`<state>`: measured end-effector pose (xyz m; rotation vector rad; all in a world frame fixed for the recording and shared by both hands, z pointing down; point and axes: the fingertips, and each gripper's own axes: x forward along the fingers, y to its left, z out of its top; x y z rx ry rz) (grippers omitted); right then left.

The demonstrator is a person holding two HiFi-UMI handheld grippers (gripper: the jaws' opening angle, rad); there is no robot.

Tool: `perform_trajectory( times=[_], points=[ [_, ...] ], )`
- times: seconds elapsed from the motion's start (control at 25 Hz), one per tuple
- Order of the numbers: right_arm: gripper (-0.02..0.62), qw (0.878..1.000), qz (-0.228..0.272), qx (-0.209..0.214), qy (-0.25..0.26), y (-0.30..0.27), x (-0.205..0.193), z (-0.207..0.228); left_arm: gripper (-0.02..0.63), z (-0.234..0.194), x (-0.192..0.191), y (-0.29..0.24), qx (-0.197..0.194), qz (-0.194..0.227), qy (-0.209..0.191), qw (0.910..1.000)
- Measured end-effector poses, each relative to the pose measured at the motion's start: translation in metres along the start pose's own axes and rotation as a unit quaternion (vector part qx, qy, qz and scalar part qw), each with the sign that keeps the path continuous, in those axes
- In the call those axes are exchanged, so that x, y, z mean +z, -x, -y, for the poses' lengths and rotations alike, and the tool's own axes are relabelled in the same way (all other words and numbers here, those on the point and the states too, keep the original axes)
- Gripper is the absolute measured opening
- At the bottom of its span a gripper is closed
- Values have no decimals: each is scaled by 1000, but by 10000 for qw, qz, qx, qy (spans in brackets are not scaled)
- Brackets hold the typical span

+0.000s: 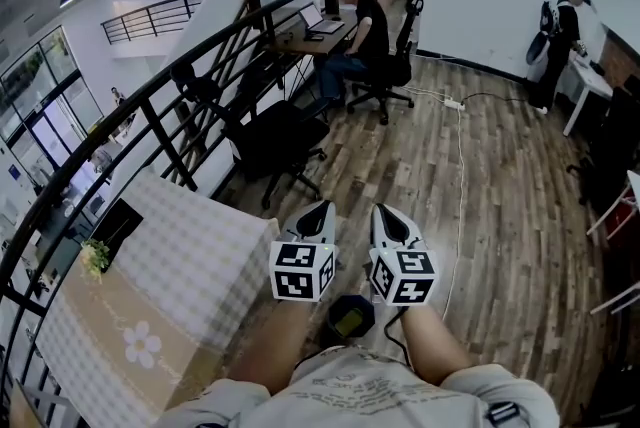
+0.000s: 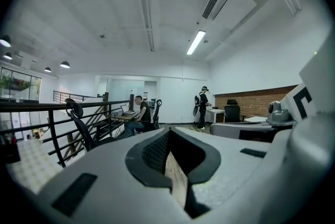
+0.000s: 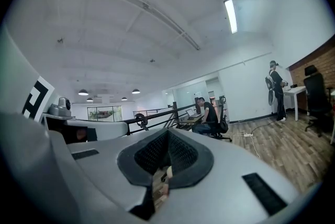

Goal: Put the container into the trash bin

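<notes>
Both tools are held up in front of the person, pointing out across the room rather than down at anything. The left hand-held gripper (image 1: pixel 321 208) has its jaws closed together with only a sliver of floor showing through the slit, and the right hand-held gripper (image 1: pixel 386 212) is closed the same way; neither has anything between its jaws.

I can't pick out the container in any view. The cloth-covered counter (image 1: pixel 190 246) to the left shows a small plant (image 1: pixel 95 256) and a dark panel at its far edge, nothing I'd call a container. Down on the floor between the person's forearms sits a dark round tub, probably the trash bin (image 1: pixel 334 312), with something yellowish inside that is too small to name.

Without seeing it, I'd only guess that a throwaway container is light and thin-walled, best pinched gently at the rim or across a side wall, so it neither buckles nor slips.

The counter's near corner lies just beside the left tool. The railing (image 1: pixel 150 116) fences that side, and an office chair (image 1: pixel 275 141) stands ahead. A cable (image 1: pixel 460 176) trails over the boards. The floor to the right is open.
</notes>
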<state>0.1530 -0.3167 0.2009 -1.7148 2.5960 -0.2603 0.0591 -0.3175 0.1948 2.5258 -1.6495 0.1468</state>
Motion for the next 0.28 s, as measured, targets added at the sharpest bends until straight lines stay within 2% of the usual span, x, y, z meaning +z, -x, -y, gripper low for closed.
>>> perform_trajectory(
  times=[0.28],
  points=[
    [2,10000,-44,30,-63,-1,-4,0,3,1,-7,-2,-25,-97,-119,9999]
  ],
)
